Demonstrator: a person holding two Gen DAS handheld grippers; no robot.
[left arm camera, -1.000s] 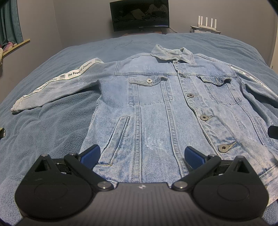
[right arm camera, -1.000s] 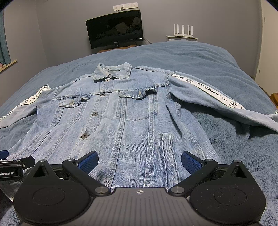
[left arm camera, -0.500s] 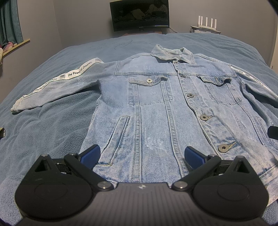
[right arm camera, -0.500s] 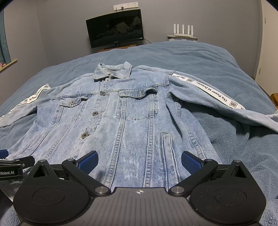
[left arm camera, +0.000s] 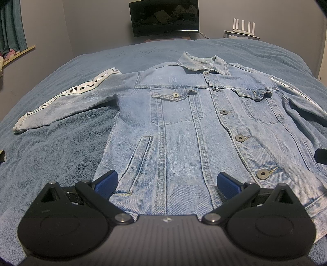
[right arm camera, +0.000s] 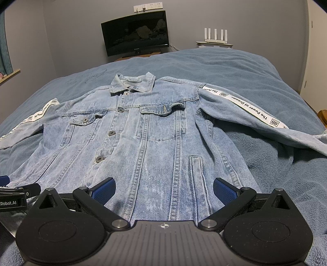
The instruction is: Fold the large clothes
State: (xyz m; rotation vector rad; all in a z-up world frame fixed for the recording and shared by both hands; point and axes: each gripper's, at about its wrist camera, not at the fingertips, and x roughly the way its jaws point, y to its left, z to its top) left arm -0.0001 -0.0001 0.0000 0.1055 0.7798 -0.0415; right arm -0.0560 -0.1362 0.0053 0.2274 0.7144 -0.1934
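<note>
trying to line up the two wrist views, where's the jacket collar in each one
Left wrist view: the collar sits right of centre, in the upper part, at the far end of the denim jacket.
Right wrist view: the collar sits left of centre, in the upper part.
Shared landmark: the dark screen against the far wall, beyond the bed, shows behind the collar in both.

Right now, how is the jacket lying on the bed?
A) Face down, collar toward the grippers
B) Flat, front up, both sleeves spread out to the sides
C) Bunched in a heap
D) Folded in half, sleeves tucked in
B: the jacket lies flat on the bed with its buttons and chest pockets facing up, collar at the far end, and one sleeve stretched out to each side, the other clear in the right wrist view.
</note>
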